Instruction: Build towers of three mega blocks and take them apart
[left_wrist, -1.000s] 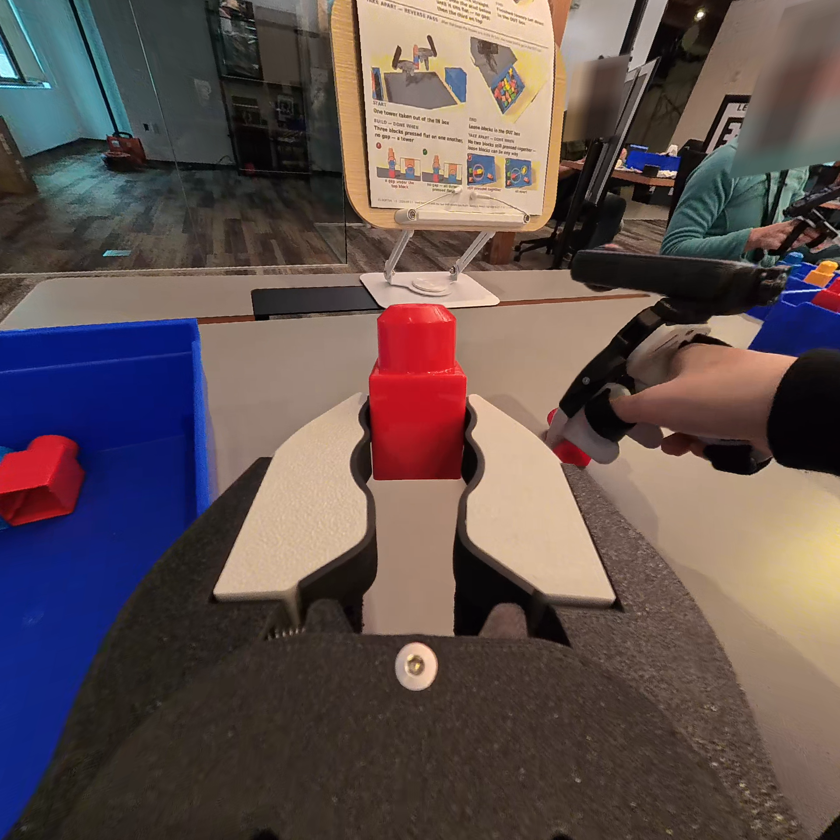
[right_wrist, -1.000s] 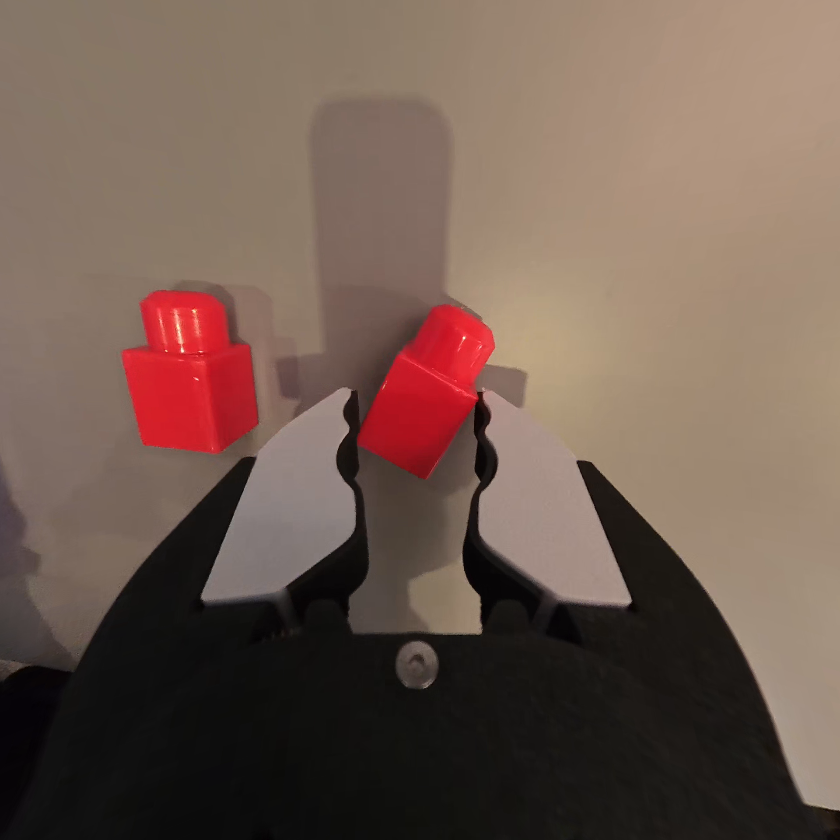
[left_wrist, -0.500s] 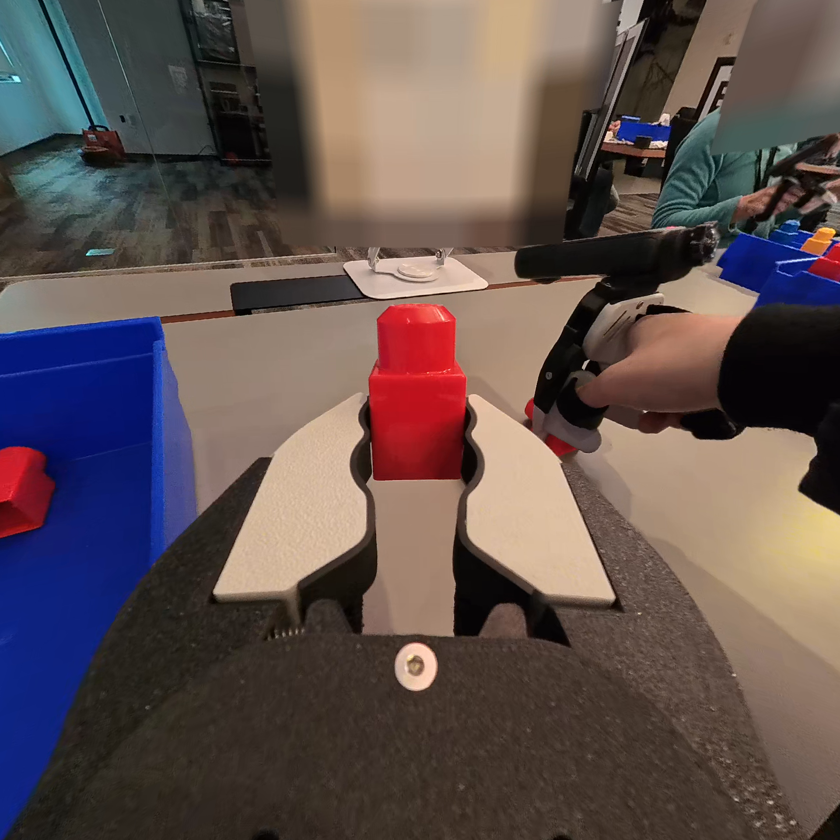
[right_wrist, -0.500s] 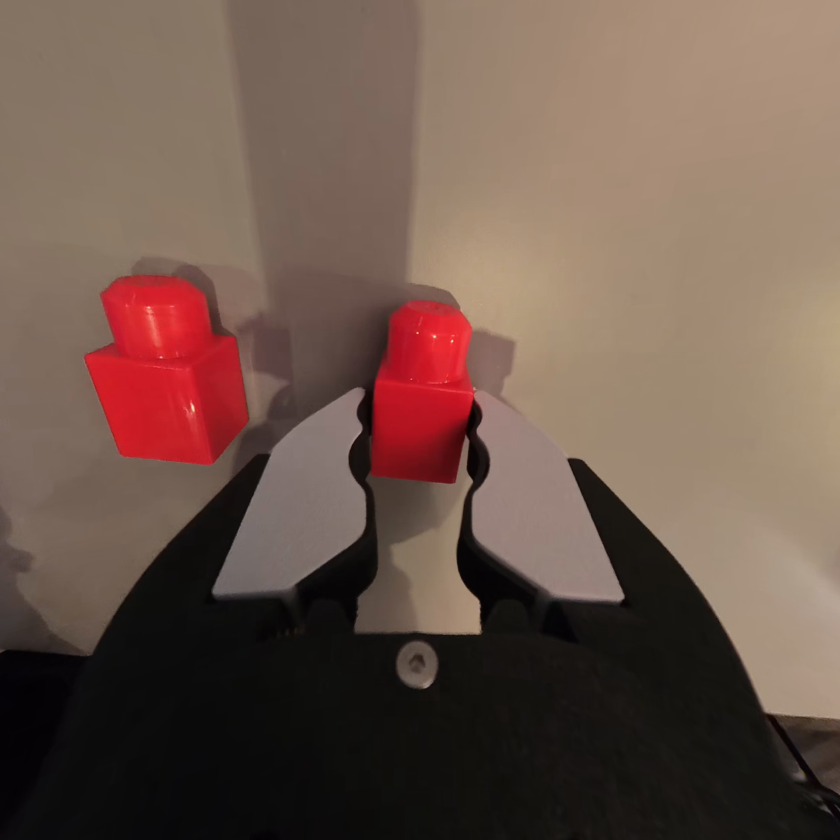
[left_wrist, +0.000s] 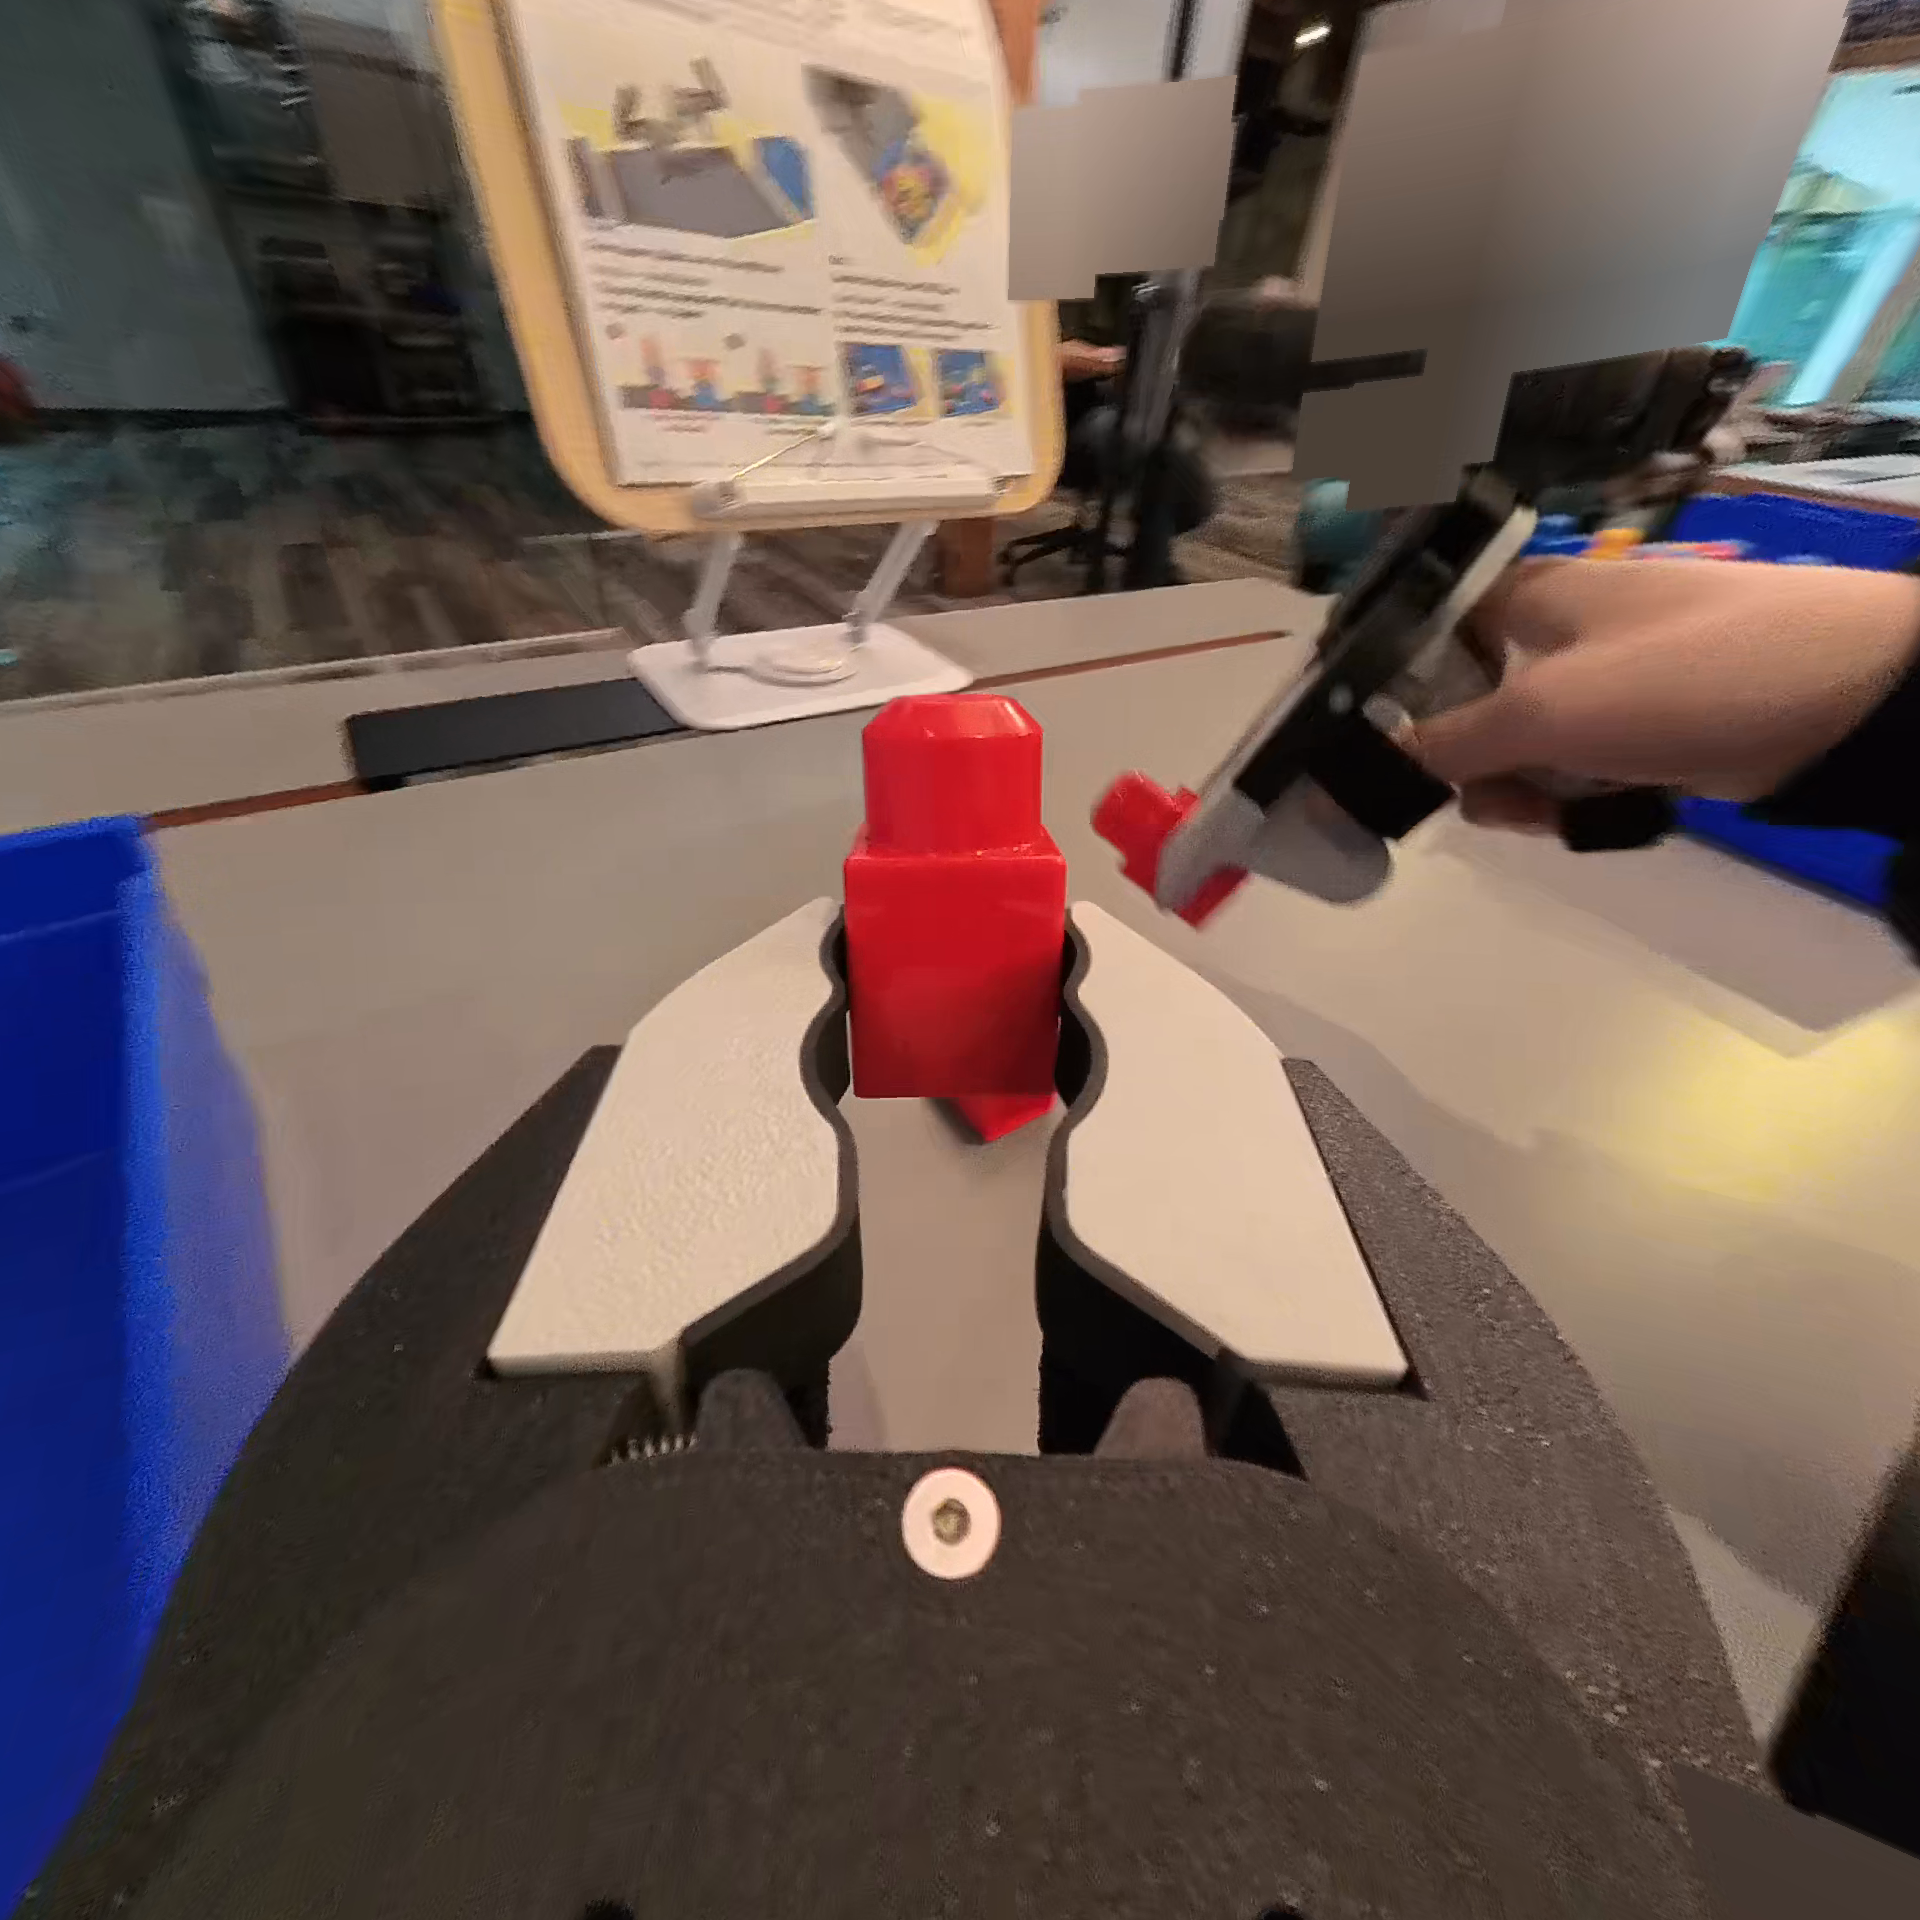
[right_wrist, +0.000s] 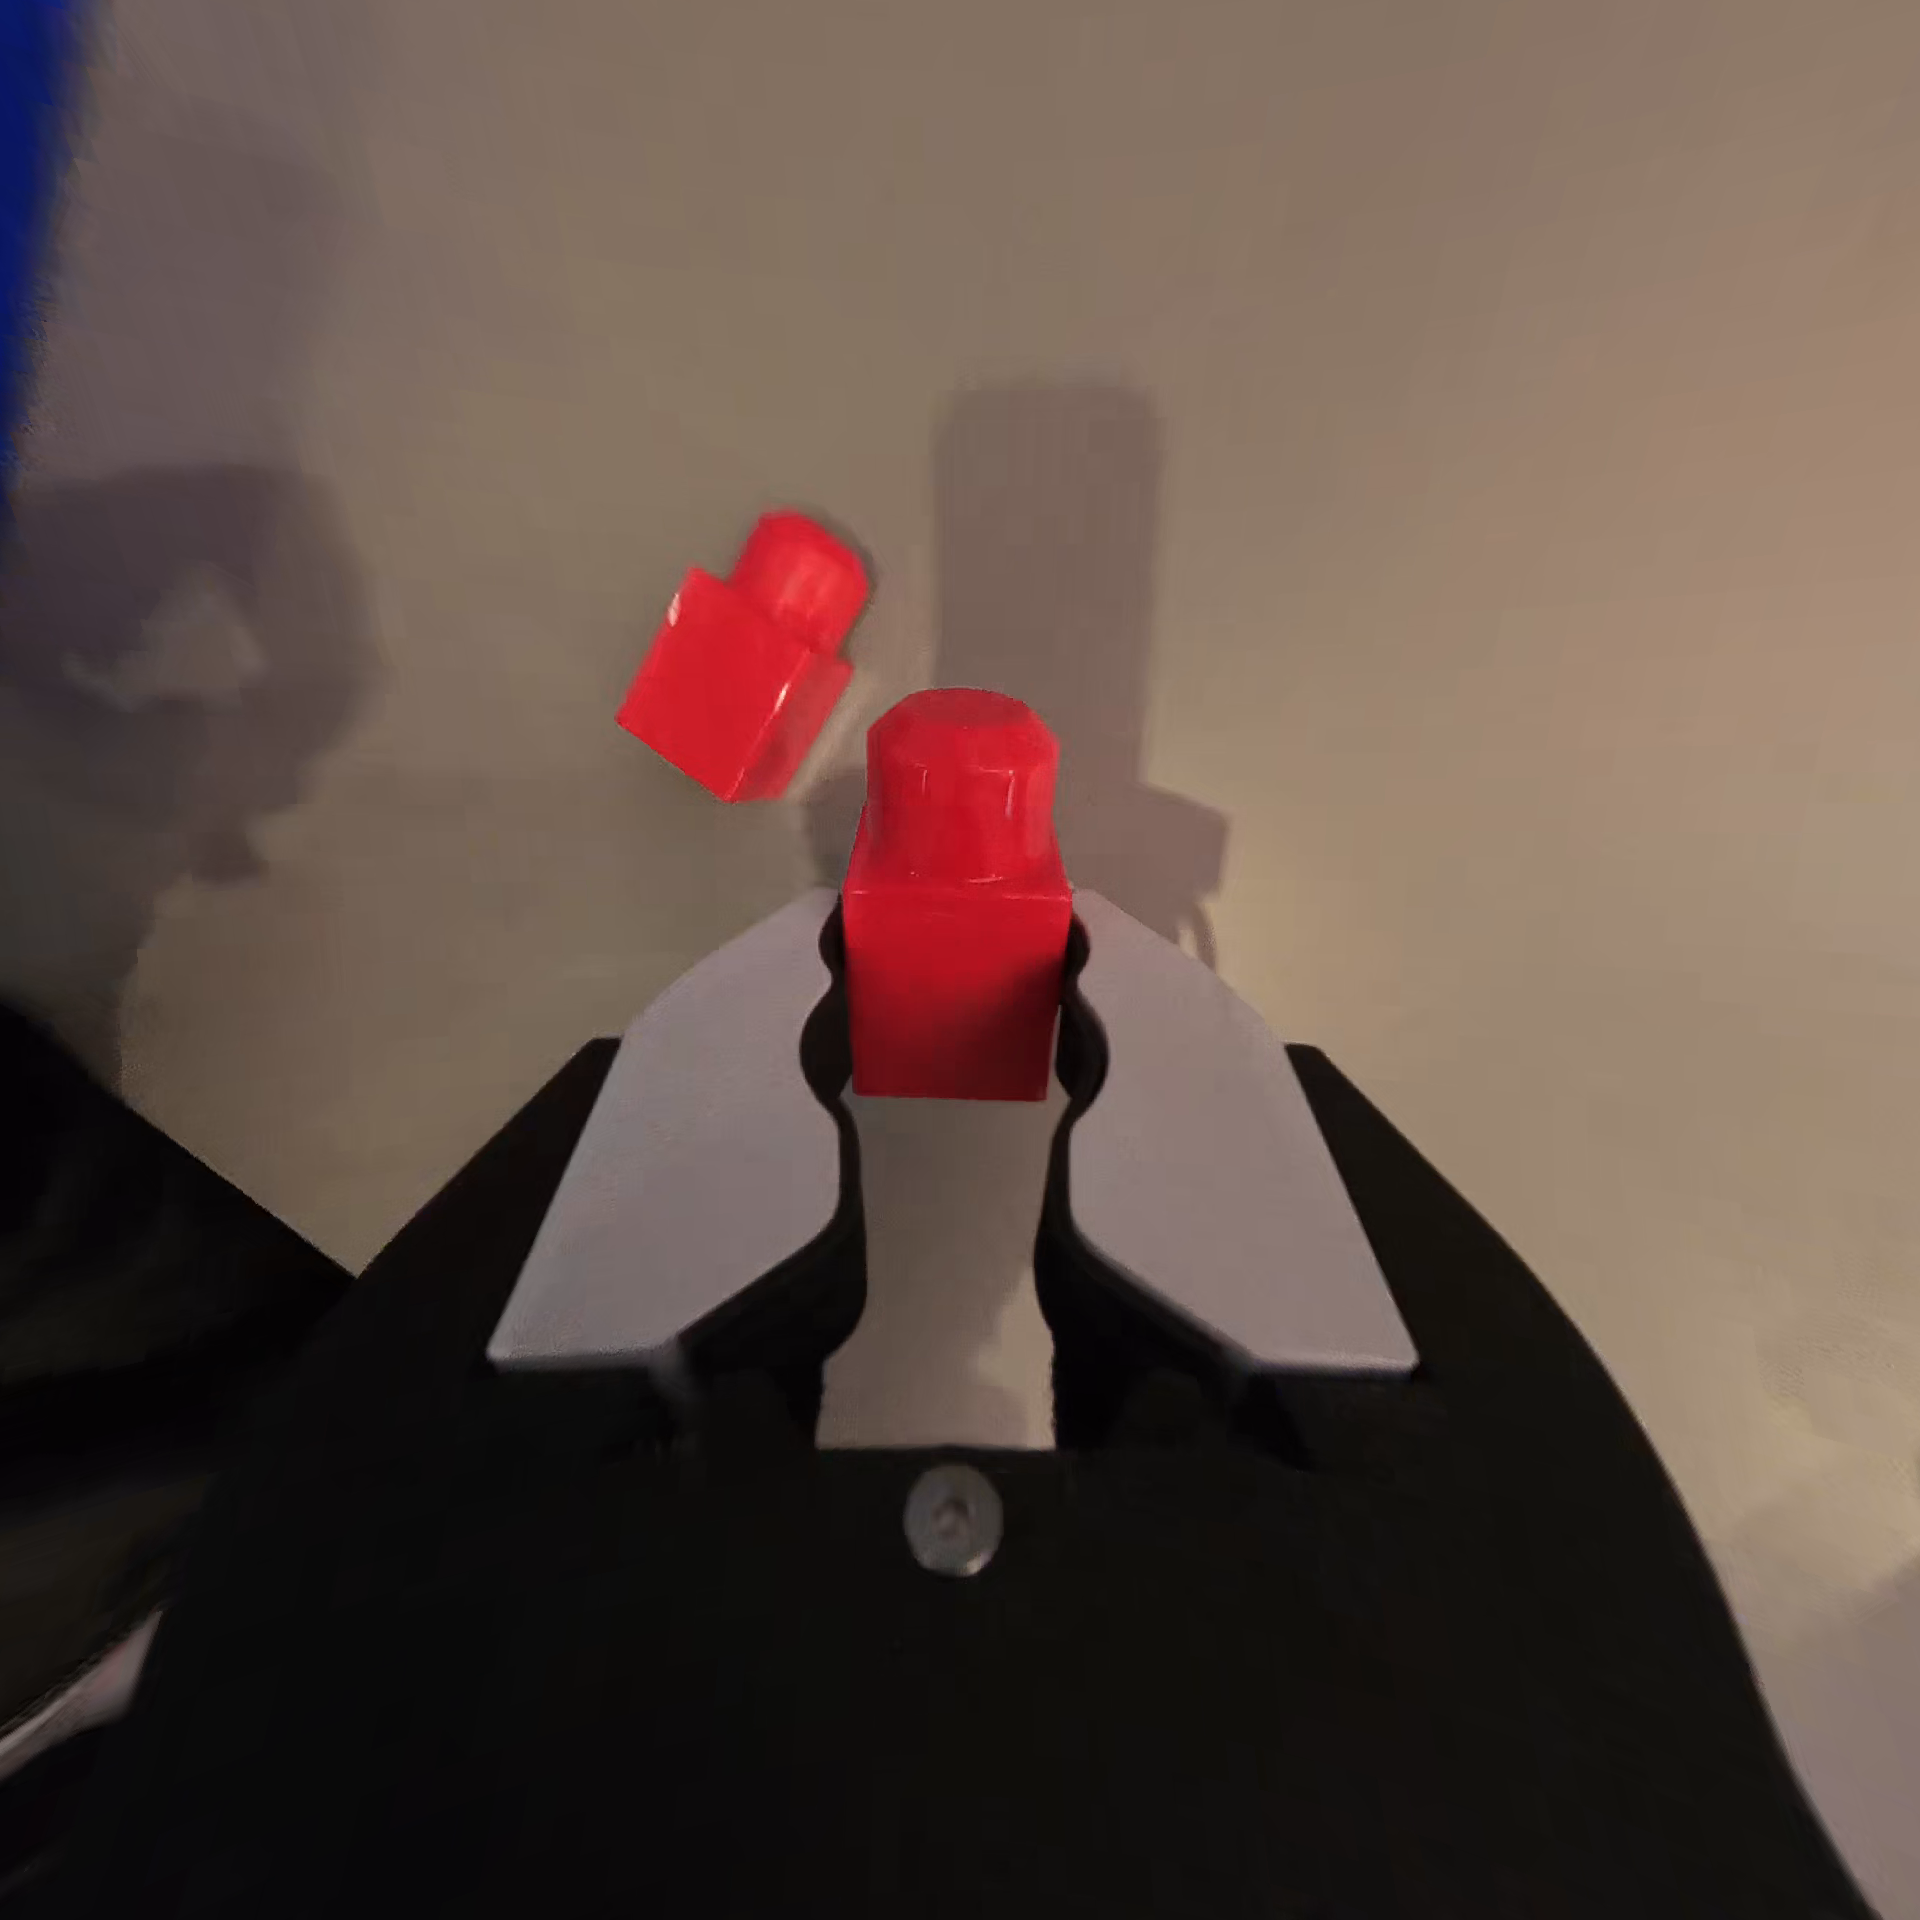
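Observation:
My left gripper is shut on a red mega block, held upright with the stud up, above the grey table. My right gripper is shut on a second red block. In the left wrist view it hangs in the air just right of my left block, its block tilted with the stud pointing left. A third red block sits loose on the table. A corner of it shows below my left block.
A blue bin stands at the left. An instruction board on a white stand and a black strip are at the table's far edge. More blue bins sit far right. A hand holds the right gripper.
My right gripper closed on the tilted block, squared it up and lifted it off the table towards my left block. My left gripper still holds its block and has shifted away from the bin.

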